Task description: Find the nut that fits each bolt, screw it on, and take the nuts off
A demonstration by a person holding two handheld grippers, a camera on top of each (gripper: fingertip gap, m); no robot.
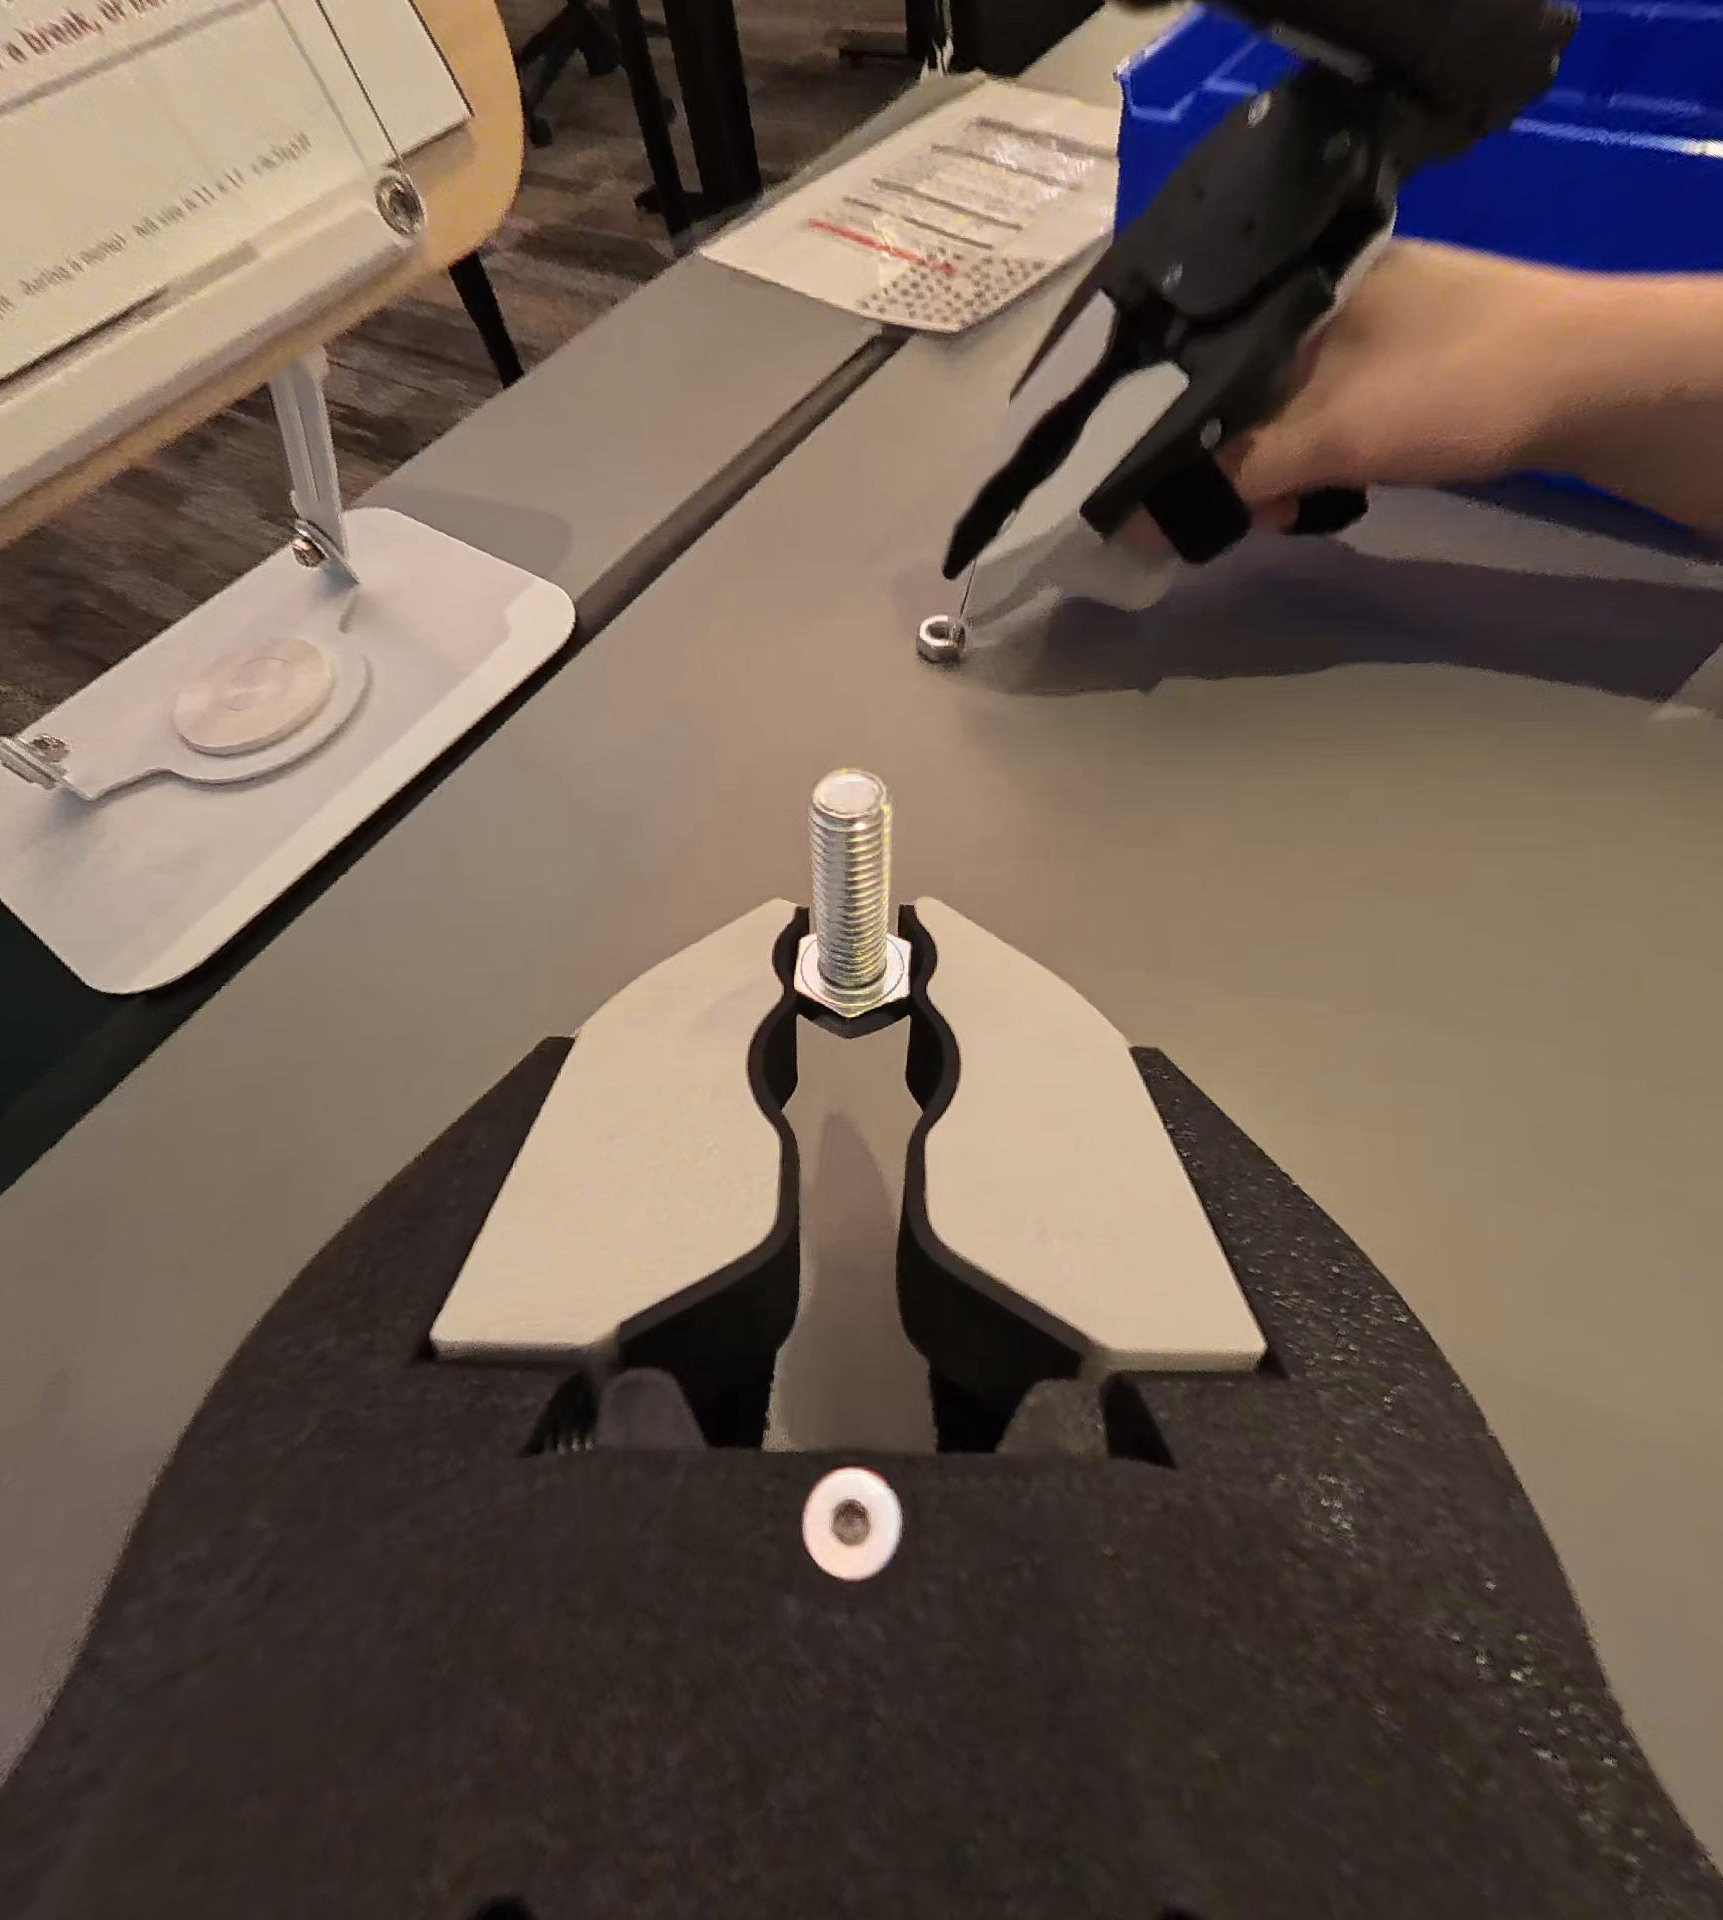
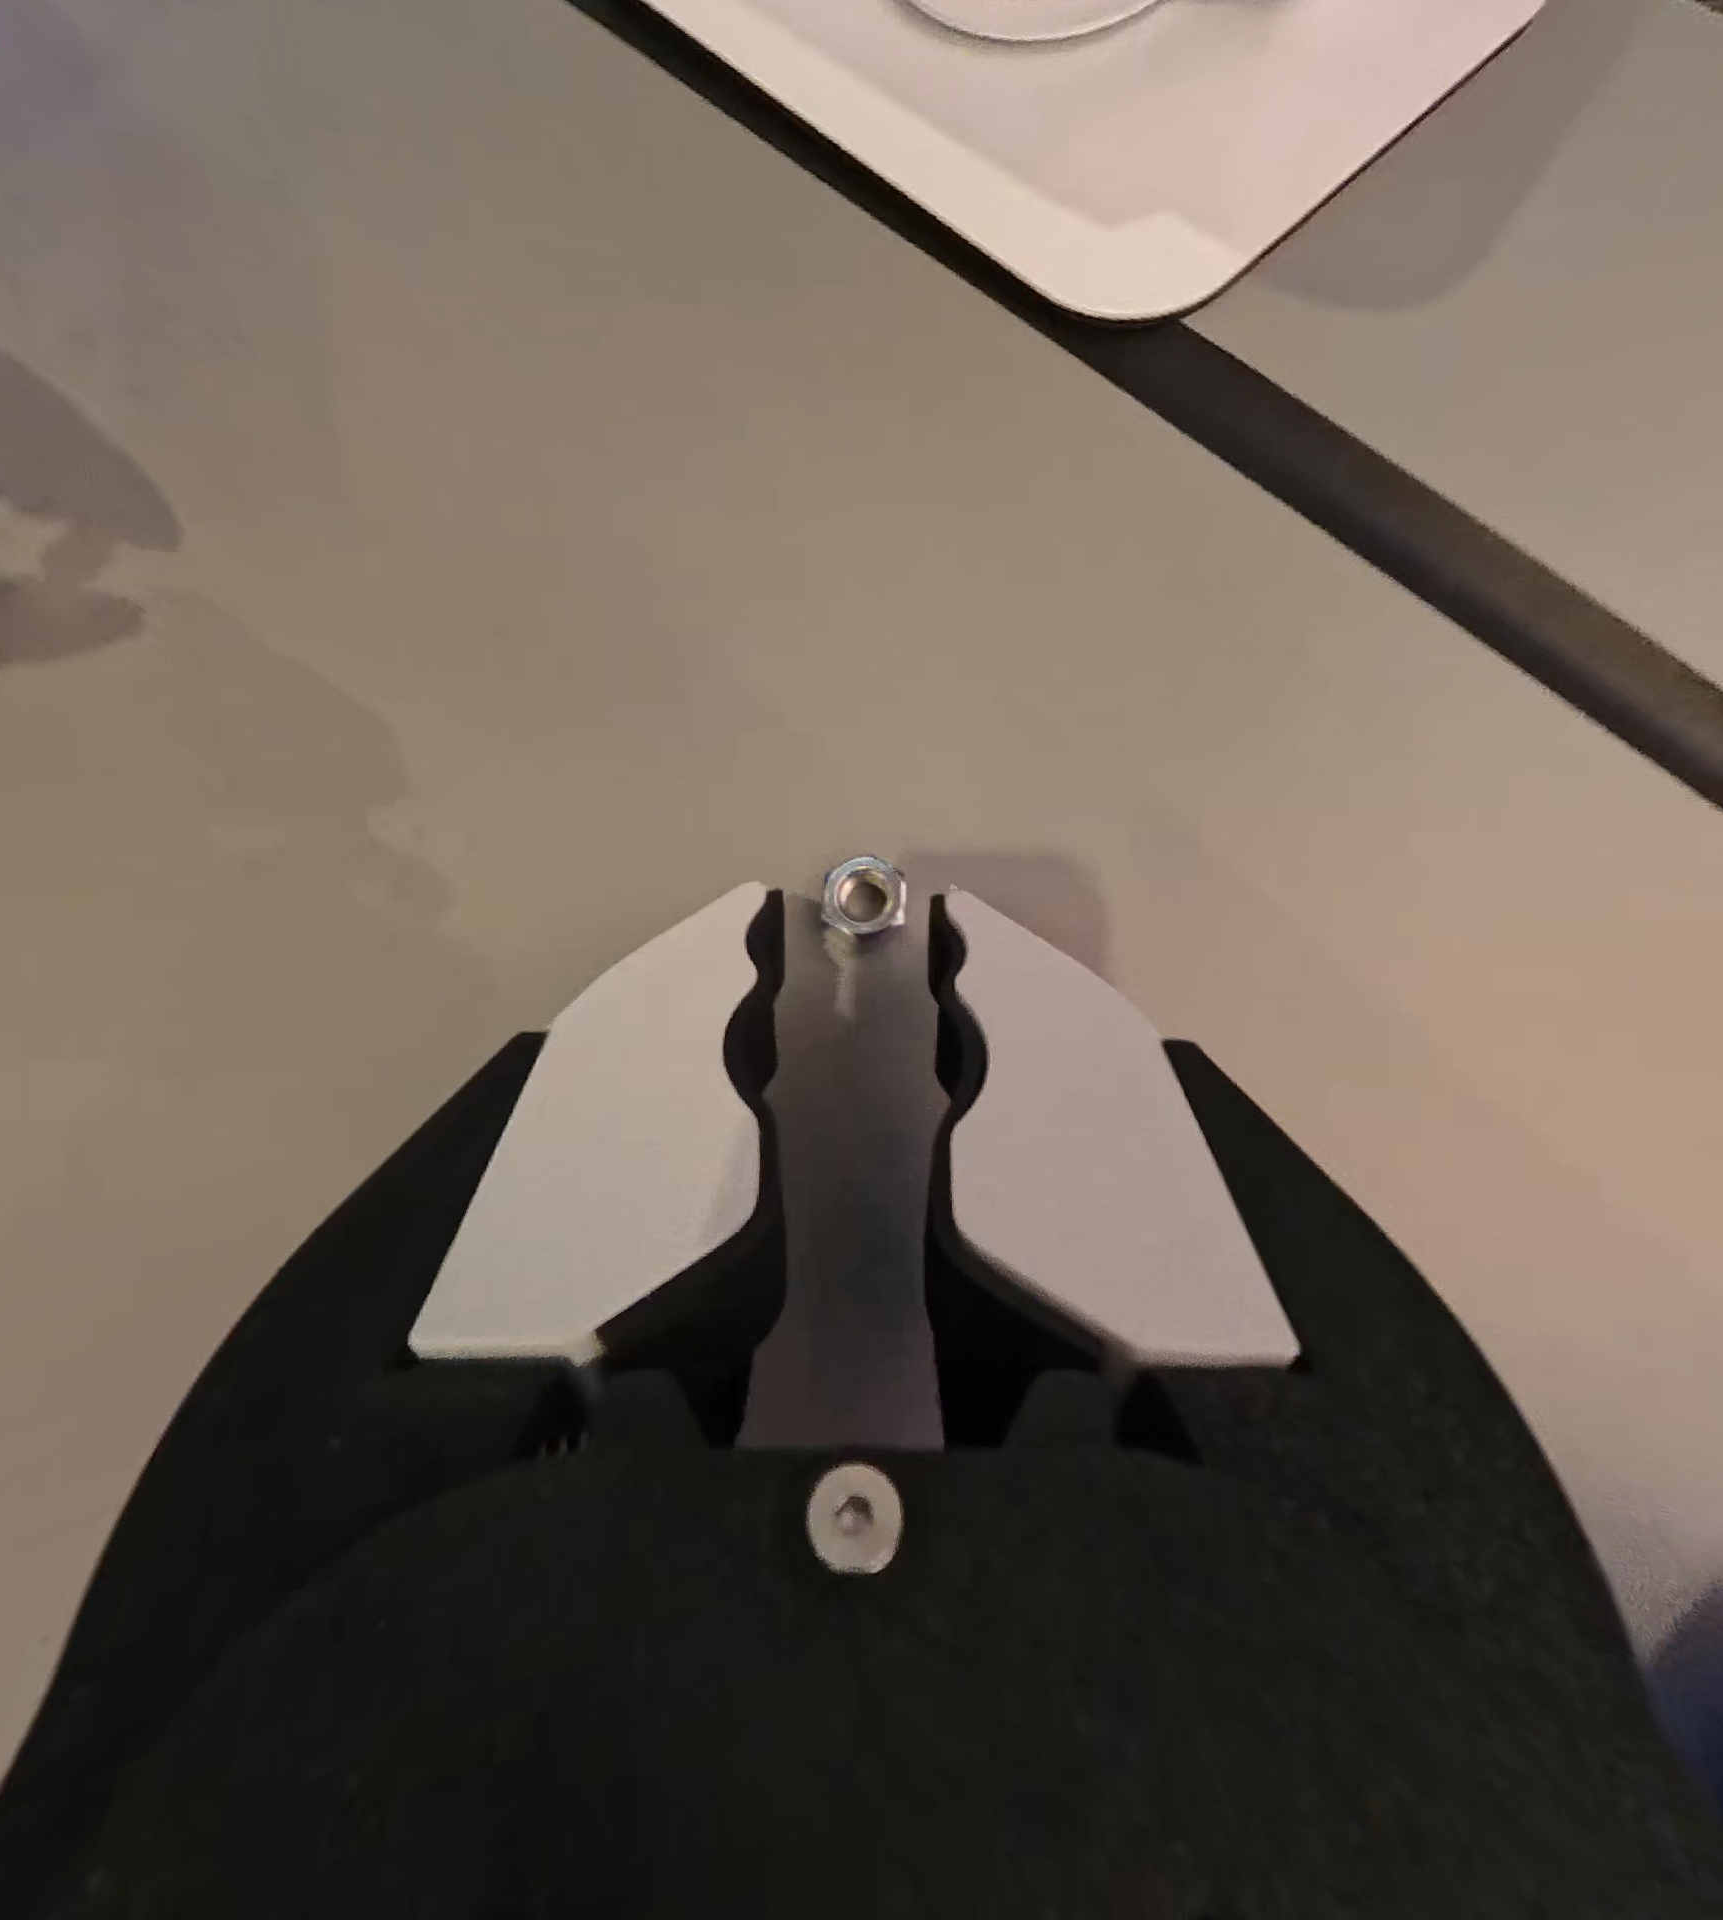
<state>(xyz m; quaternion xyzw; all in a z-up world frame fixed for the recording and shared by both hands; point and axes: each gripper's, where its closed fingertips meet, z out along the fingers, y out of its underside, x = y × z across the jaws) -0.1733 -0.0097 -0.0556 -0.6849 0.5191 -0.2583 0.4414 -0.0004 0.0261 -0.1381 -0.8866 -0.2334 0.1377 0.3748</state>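
Note:
My left gripper (image 1: 853,920) is shut on the hex head of a silver bolt (image 1: 846,873). The bolt stands upright, threaded shank pointing up, above the grey table (image 1: 1252,1039). A small silver nut (image 2: 862,898) lies flat on the table, hole up. My right gripper (image 2: 854,891) is open and tilted down over it, with the nut between the fingertips and touching neither. In the left wrist view the right gripper (image 1: 1023,582), held by a hand, hovers just above the nut (image 1: 940,637) at the far right.
A white stand base (image 1: 244,748) with a tilted paper sign sits at the table's left edge; it also shows in the right wrist view (image 2: 1200,187). A blue bin (image 1: 1615,156) and a printed sheet (image 1: 940,229) lie at the back right. A dark seam (image 2: 1459,582) crosses the table. The grippers' ends are close to 20 cm from one another. The dark seam (image 2: 1459,582) is closer to my right gripper, around 15 cm from its tips; the left tips are 30 cm off.

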